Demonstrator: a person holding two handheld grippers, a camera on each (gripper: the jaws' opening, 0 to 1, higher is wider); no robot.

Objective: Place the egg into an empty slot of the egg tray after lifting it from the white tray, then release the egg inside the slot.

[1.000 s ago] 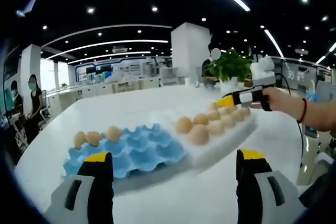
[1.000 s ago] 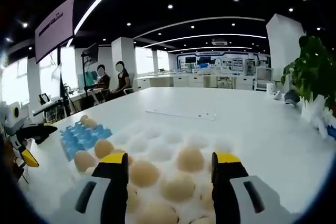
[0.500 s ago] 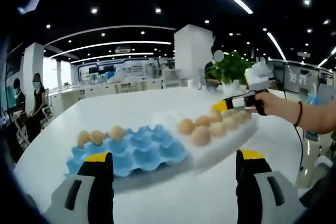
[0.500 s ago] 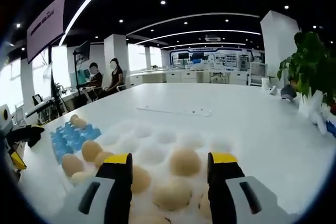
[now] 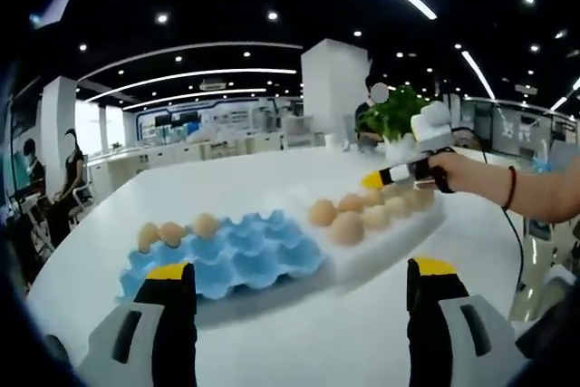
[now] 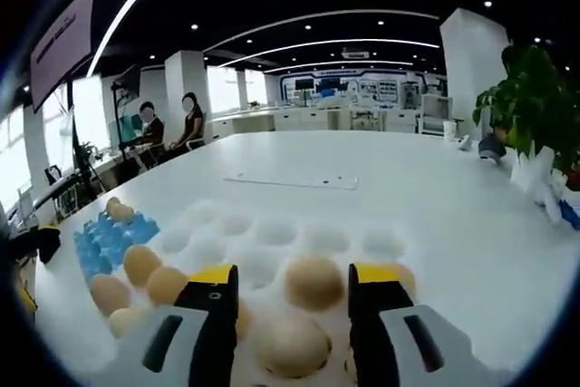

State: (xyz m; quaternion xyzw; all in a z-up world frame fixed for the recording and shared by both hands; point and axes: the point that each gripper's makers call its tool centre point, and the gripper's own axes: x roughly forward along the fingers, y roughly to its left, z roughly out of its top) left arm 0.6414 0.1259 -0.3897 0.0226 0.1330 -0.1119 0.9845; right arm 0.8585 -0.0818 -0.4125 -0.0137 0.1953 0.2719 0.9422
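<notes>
The blue egg tray [image 5: 237, 258] lies on the white table with three brown eggs [image 5: 172, 232] along its far left edge; most slots are bare. To its right sits the white tray [image 5: 381, 246] holding several eggs [image 5: 346, 228]. A hand holds my right gripper [image 5: 379, 178] low over that tray's far end. My left gripper [image 5: 301, 269] stands open, well apart, near the table's front. In the right gripper view my right gripper [image 6: 294, 274] is open, its jaws either side of a brown egg [image 6: 314, 280]; another egg [image 6: 290, 346] lies lower between them. The blue tray [image 6: 107, 240] is at the left.
Empty hollows of the white tray [image 6: 272, 229] stretch ahead of the right gripper. A flat white sheet [image 6: 290, 181] lies further down the table. A potted plant [image 6: 530, 106] stands at the right edge. Two people [image 6: 170, 124] sit far off at the left.
The right gripper has sunk closer to the white tray's eggs and its jaws have narrowed a little. The left gripper has hardly moved.
</notes>
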